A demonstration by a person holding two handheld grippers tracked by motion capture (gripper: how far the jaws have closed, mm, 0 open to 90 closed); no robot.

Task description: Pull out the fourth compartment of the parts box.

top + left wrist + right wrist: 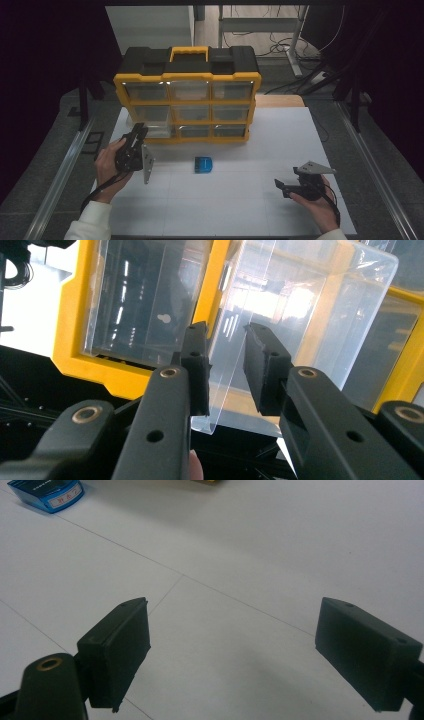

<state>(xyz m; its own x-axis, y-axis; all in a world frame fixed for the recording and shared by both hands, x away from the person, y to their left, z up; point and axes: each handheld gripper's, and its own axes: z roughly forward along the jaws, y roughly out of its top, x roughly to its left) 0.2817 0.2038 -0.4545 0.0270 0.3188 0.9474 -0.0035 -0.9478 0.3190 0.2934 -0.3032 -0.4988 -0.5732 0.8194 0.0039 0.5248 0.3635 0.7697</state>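
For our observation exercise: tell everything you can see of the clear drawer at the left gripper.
The drawer is clear, glossy plastic, thin-walled and box-shaped, with nothing seen inside. It sits in the bottom-left slot of the yellow-and-black organiser, pulled partly out and tilted in the left gripper view. The left gripper has its jaws on either side of the drawer's front lip, partly closed; whether they press it cannot be told.

I see a clear plastic drawer (300,315), pulled partway out of the bottom-left slot of the yellow-and-black plastic organizer cabinet (187,77) at the far side of the white tabletop (235,200). Its thin transparent front edge (225,385) runs between my left gripper's (225,372) black pads.
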